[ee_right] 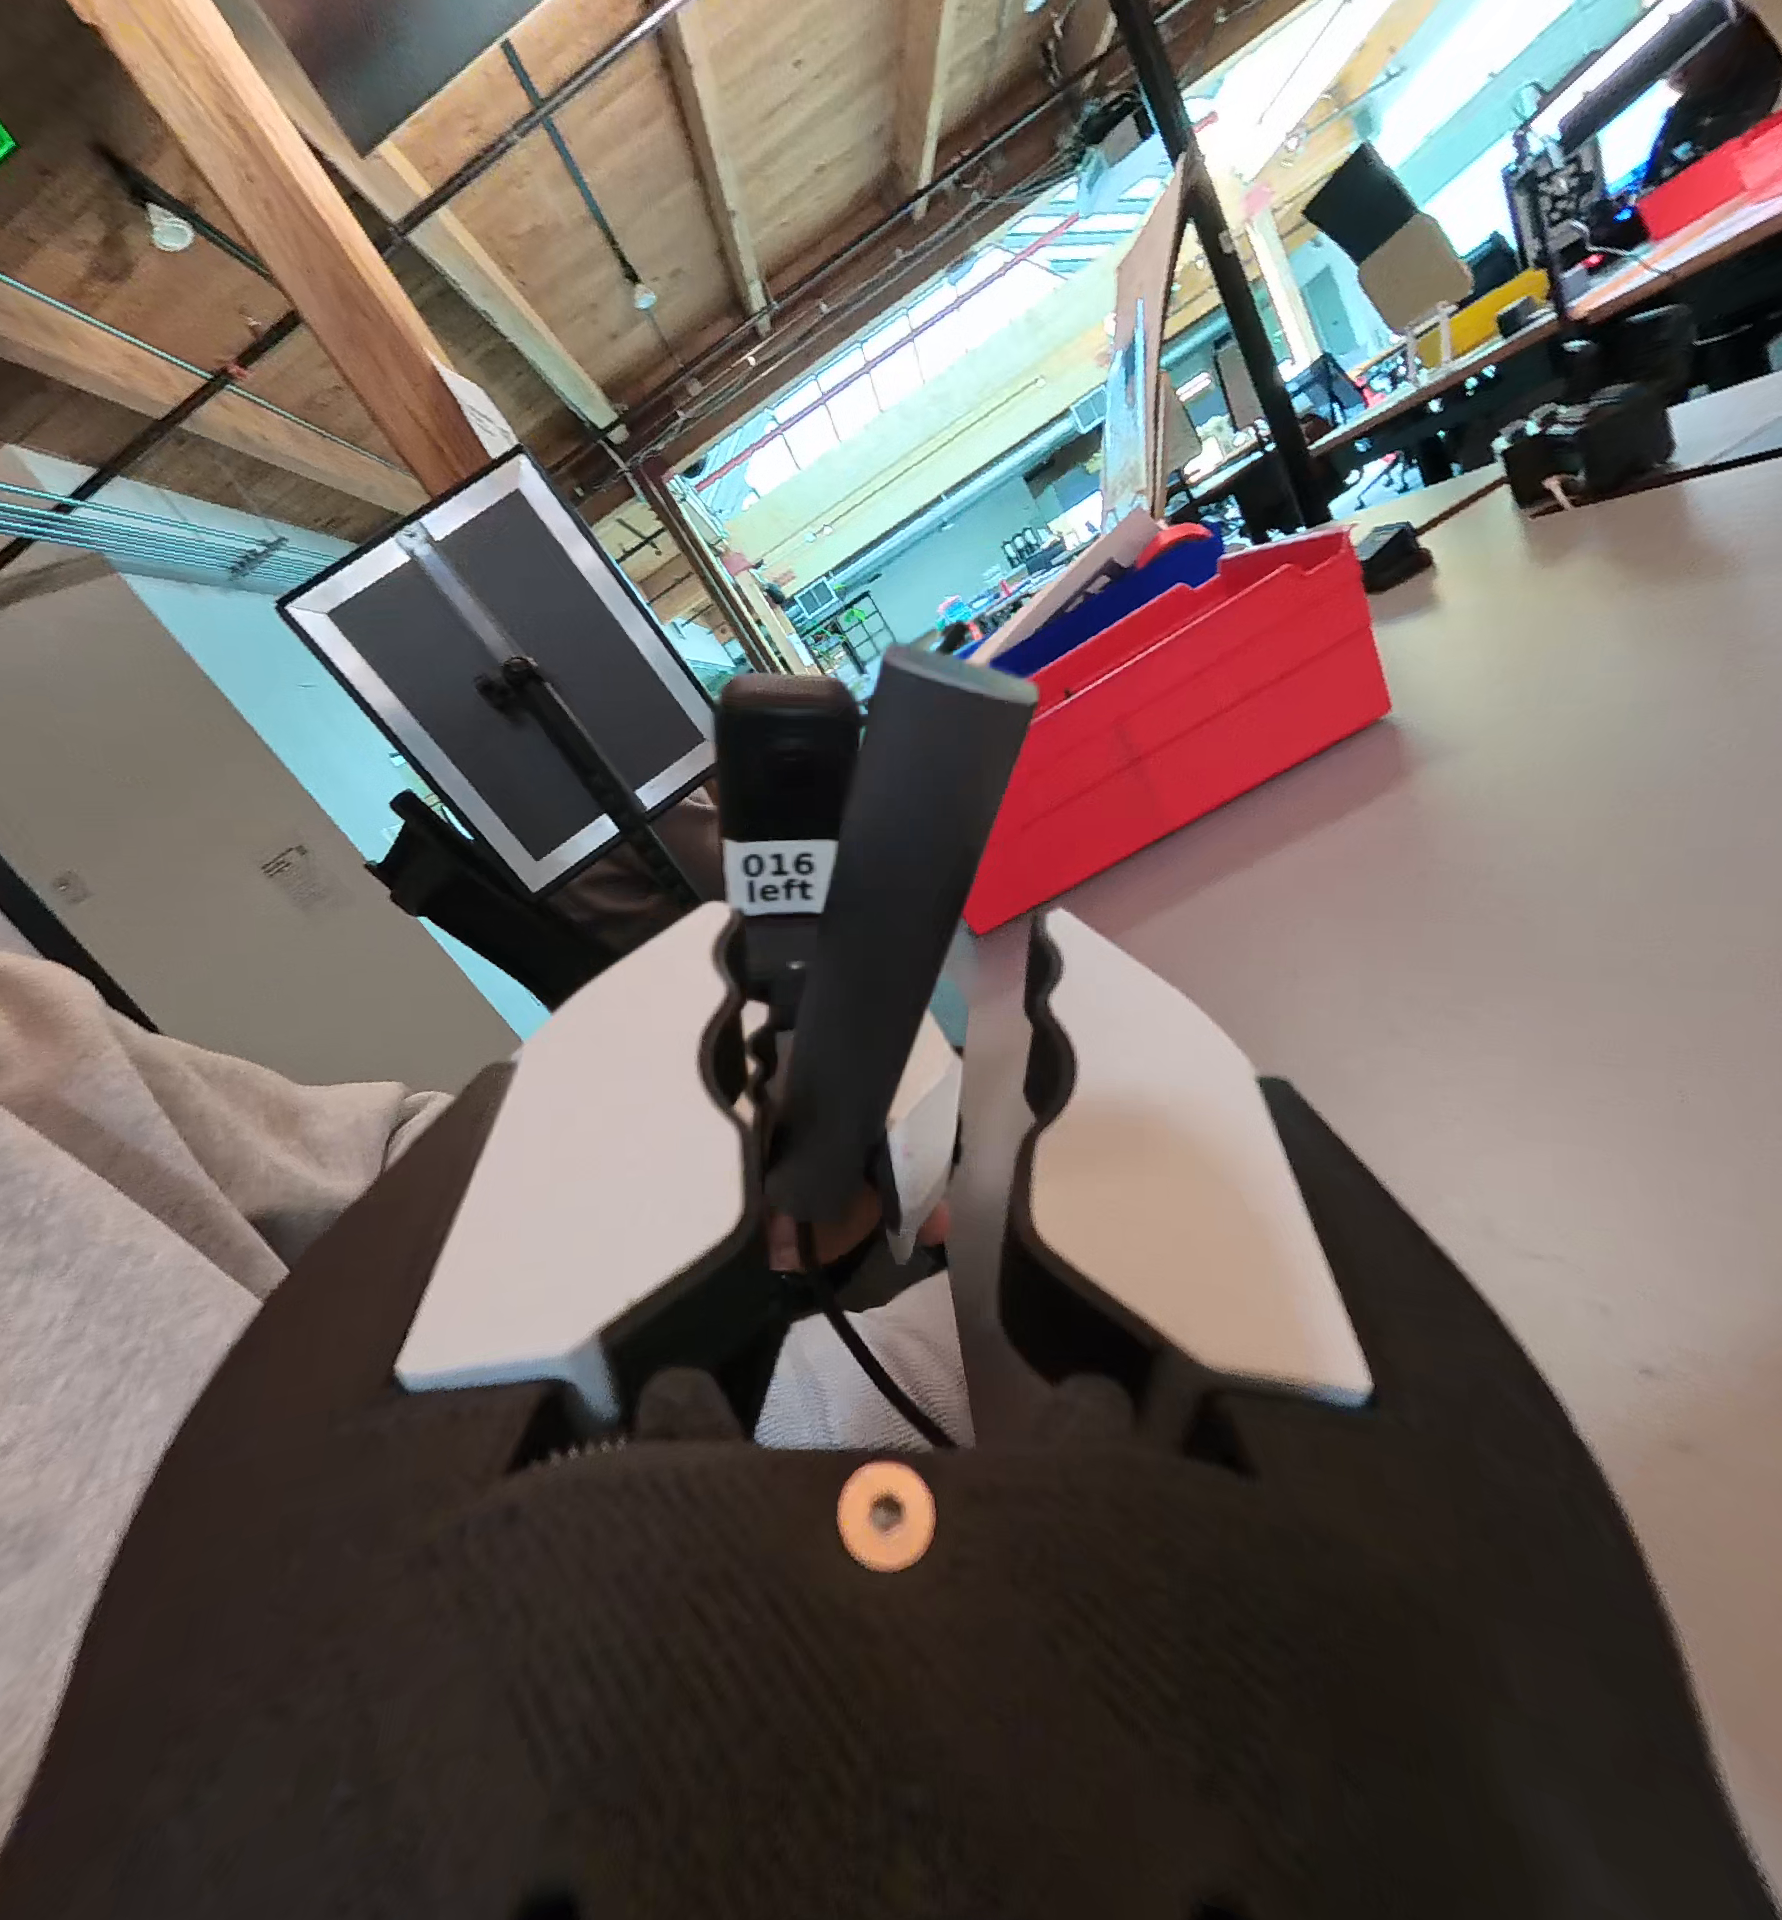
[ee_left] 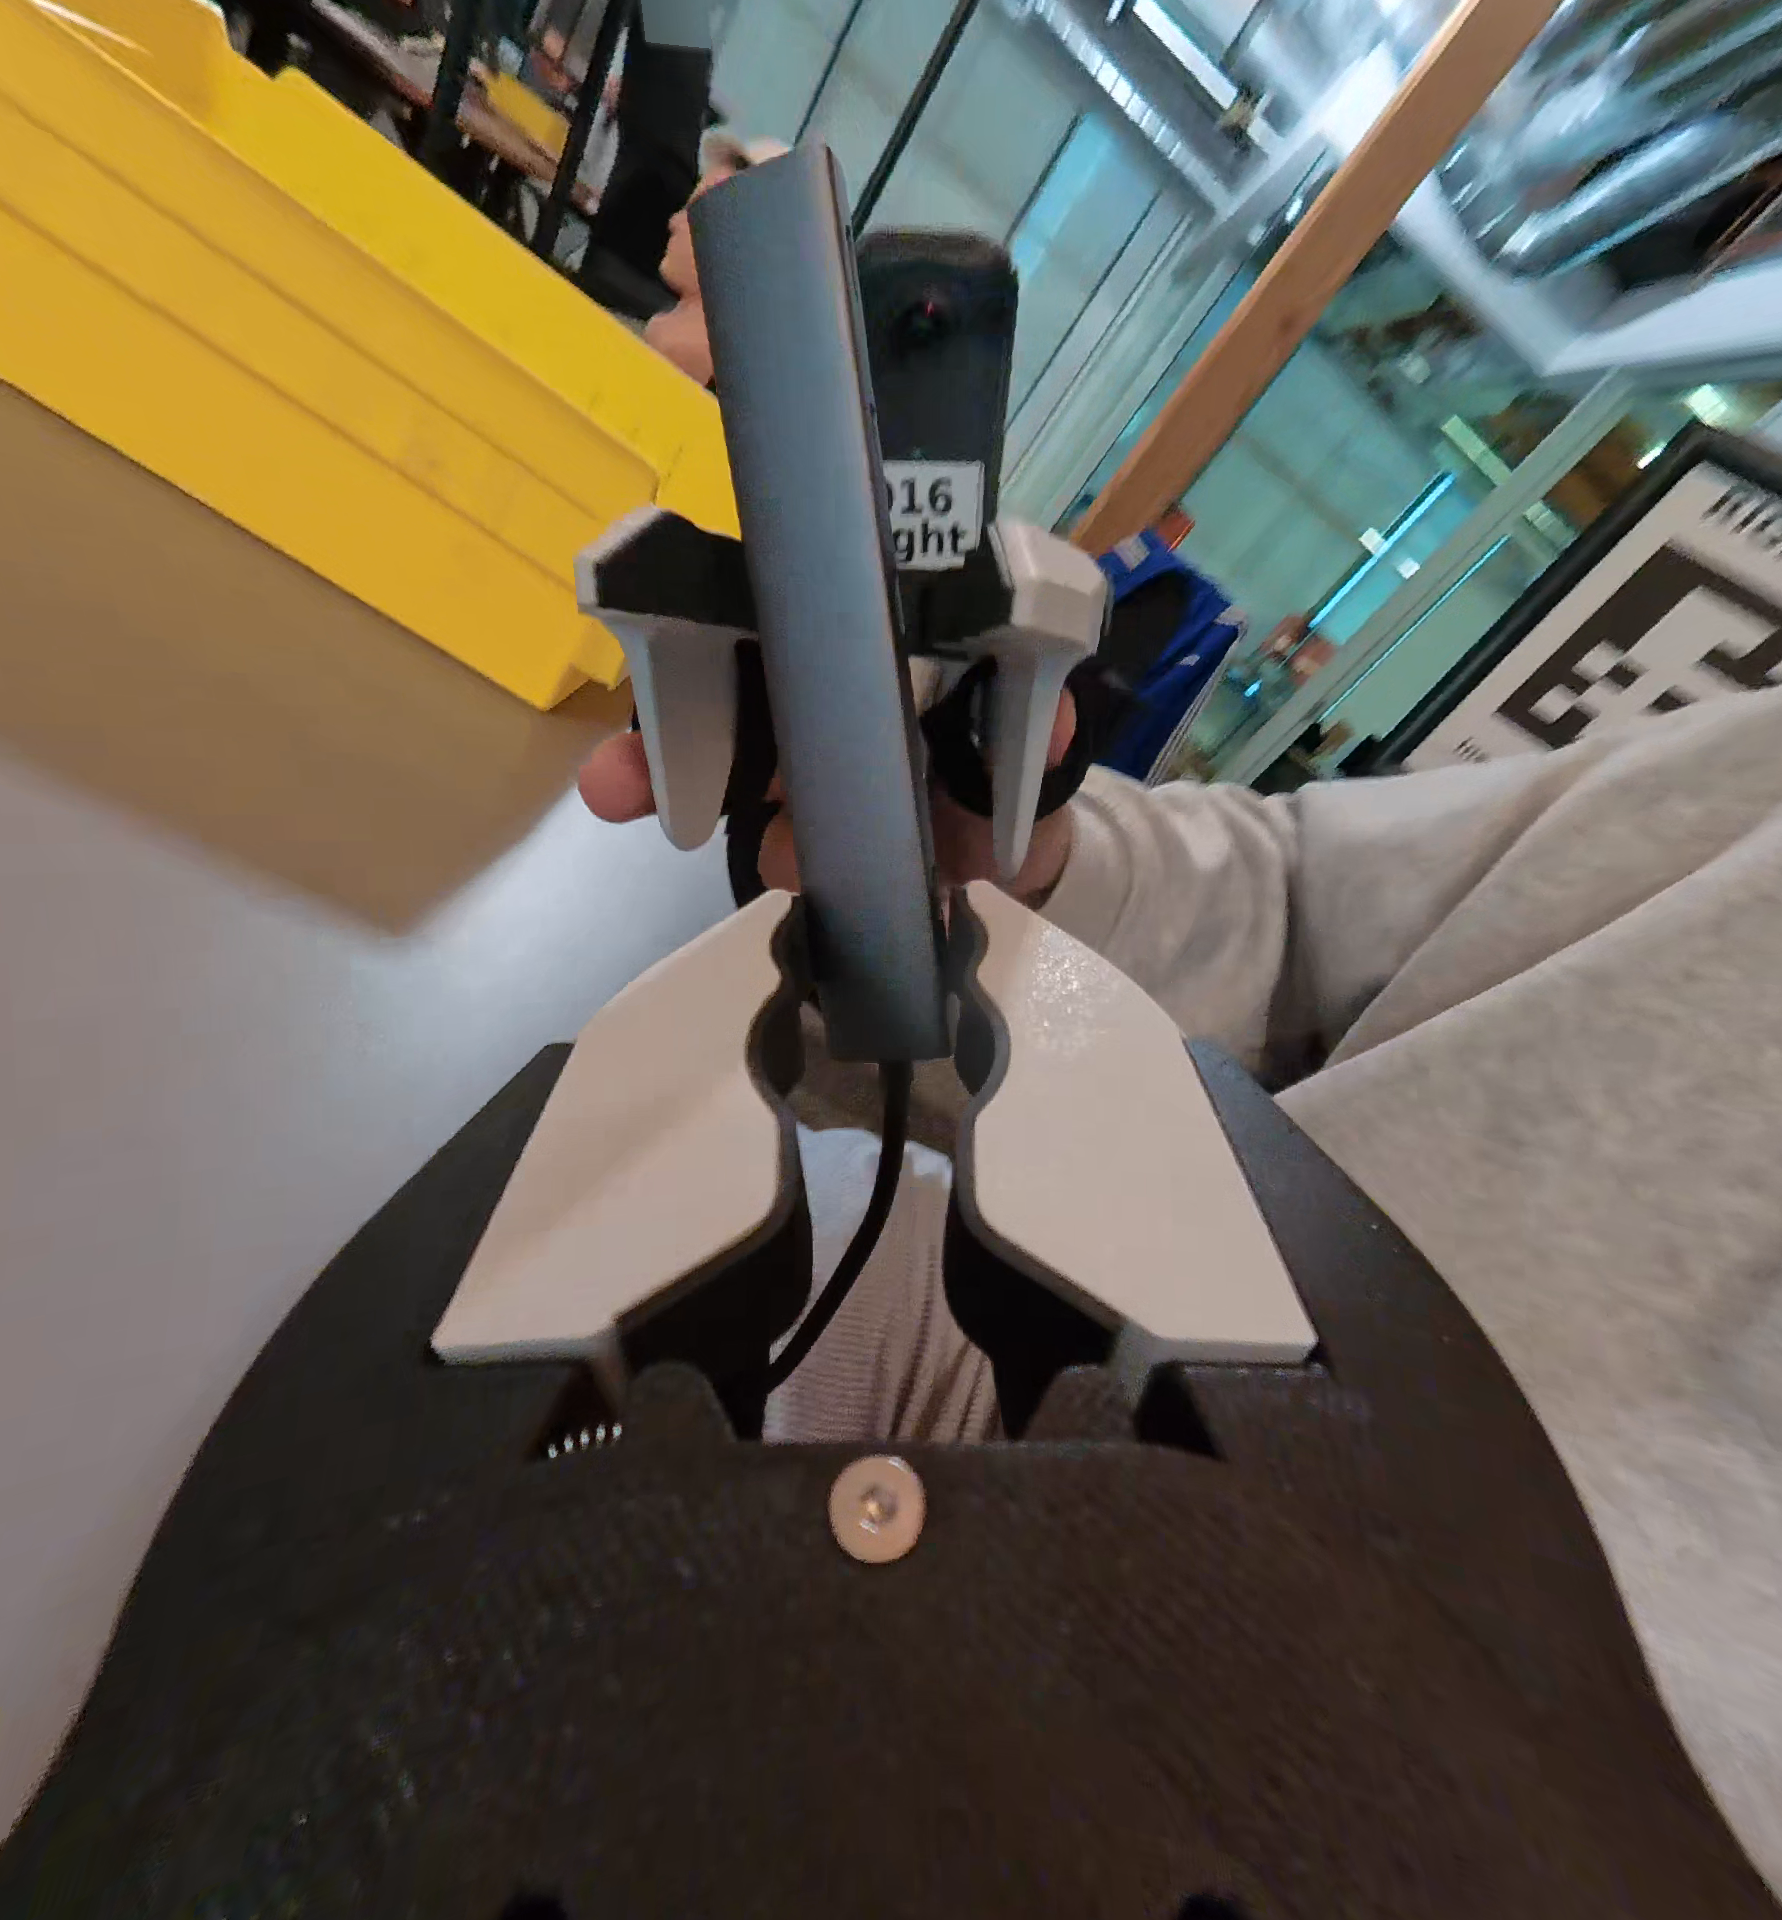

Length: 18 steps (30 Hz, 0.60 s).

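Note:
My left gripper (ee_left: 871, 935) is shut on the lower end of a dark grey flat slab (ee_left: 814, 571) and holds it upright in the air. A black cable (ee_left: 866, 1226) hangs from the slab's bottom. My right gripper (ee_left: 845, 842) faces it from beyond, open, with one finger on each side of the slab and a gap on both sides. In the right wrist view the slab (ee_right: 908, 883) stands tilted between the open fingers of my right gripper (ee_right: 882, 935), with the cable (ee_right: 866, 1361) below it. The left gripper's camera body (ee_right: 783, 769) is just behind.
Yellow bins (ee_left: 295, 364) sit on a brown sheet (ee_left: 191, 644) on the white table (ee_left: 139, 1143). A grey sleeve (ee_left: 1489, 1039) fills the right. A red bin (ee_right: 1199, 748) holding a blue bin (ee_right: 1105, 613) stands on the table (ee_right: 1489, 935). A framed board on a stand (ee_right: 513, 675) is behind. About 6 cm separates my left fingertips from my right.

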Available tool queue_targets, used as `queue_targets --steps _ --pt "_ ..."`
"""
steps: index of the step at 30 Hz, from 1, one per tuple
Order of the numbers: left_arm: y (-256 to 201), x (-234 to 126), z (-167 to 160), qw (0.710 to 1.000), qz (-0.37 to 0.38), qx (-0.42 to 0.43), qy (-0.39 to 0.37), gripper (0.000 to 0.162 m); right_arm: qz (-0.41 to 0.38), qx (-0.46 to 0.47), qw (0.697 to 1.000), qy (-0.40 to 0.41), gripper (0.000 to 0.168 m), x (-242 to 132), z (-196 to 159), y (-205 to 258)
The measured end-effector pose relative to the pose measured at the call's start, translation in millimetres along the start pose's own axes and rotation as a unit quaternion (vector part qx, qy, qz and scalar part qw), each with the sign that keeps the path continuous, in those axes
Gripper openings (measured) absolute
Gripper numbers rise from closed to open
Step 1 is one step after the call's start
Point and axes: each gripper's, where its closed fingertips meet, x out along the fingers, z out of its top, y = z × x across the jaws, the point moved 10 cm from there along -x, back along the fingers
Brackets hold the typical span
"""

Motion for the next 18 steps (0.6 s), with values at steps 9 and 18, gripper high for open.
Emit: queue_targets --steps 9,18 --pt "1.4 3.3 -3.5 1.0 0.011 0.013 0.008 0.025 0.008 0.049 0.999 0.018 0.025 -2.1 -1.0 -4.8" --pt "6.9 8.4 -7.9 0.986 -0.138 -0.089 -0.031 0.032 0.103 0.081 0.991 -0.007 0.024 -1.8 1.6 0.9"
